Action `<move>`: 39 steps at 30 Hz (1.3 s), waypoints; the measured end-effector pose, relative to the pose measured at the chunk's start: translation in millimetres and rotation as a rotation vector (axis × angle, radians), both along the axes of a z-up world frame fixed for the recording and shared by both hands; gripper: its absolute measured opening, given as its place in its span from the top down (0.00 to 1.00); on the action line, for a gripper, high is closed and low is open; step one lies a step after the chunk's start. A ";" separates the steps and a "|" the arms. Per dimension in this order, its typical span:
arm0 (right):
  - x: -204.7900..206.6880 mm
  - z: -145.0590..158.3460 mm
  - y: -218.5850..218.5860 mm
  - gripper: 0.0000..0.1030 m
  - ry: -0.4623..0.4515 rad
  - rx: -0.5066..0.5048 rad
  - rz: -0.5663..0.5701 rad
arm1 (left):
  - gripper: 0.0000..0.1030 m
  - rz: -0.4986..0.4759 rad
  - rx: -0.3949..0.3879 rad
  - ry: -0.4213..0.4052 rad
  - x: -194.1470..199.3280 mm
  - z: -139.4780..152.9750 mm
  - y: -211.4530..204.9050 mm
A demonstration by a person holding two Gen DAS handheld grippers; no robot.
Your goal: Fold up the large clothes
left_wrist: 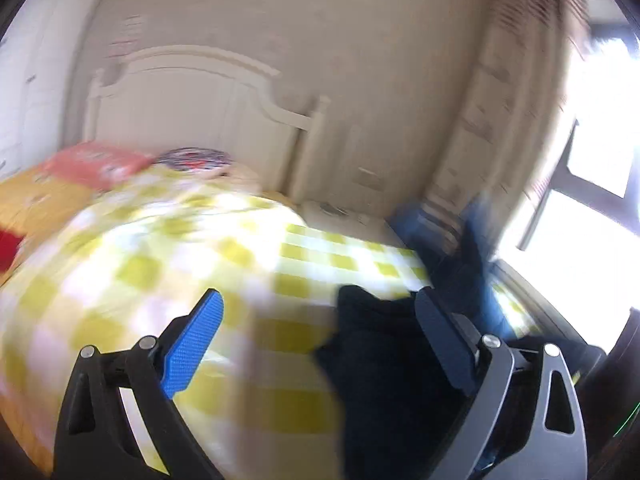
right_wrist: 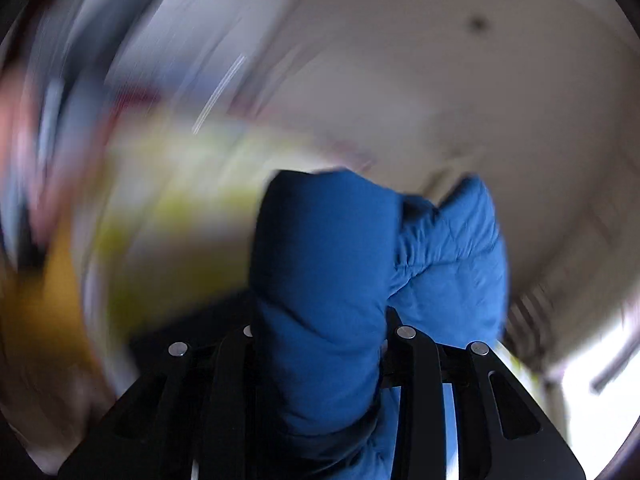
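A blue padded jacket [right_wrist: 332, 280] bulges up between the jaws of my right gripper [right_wrist: 320, 320], which is shut on it; the fingertips are hidden by the fabric. In the left wrist view the same garment shows as a dark mass [left_wrist: 380, 360] on the bed, with a blue part [left_wrist: 476, 248] lifted at the right. My left gripper [left_wrist: 320, 320] is open, its blue pads [left_wrist: 192, 348] wide apart, and the dark cloth lies between them near the right finger. Both views are blurred by motion.
The bed has a yellow-and-white checked cover [left_wrist: 180, 260] and a white headboard [left_wrist: 192, 104]. A red pillow [left_wrist: 92, 164] and a patterned cushion [left_wrist: 192, 158] lie at the head. A bright window [left_wrist: 592, 160] is at the right.
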State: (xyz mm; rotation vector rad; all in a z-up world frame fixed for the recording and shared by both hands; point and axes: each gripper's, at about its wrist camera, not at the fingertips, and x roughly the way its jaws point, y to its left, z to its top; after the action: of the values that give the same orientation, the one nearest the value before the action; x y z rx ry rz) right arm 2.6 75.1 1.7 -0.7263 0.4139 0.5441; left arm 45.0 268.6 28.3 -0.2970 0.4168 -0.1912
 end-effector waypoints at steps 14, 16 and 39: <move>-21.4 -62.6 34.5 0.56 -0.161 -0.250 0.041 | 0.03 -0.289 0.107 0.046 54.9 4.3 -64.0; -28.0 -59.6 32.4 0.55 -0.162 -0.244 0.047 | 0.03 -0.385 0.149 0.070 76.1 16.4 -97.7; 3.1 24.4 -92.9 0.46 0.252 0.378 0.046 | 0.02 -0.288 0.164 0.304 170.3 -89.6 -127.4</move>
State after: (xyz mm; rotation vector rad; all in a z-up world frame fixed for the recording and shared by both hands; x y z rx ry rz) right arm 5.6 -17.8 26.1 -0.3051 0.5113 0.7370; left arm 215.3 141.2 -61.3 -0.1027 0.7733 -0.3943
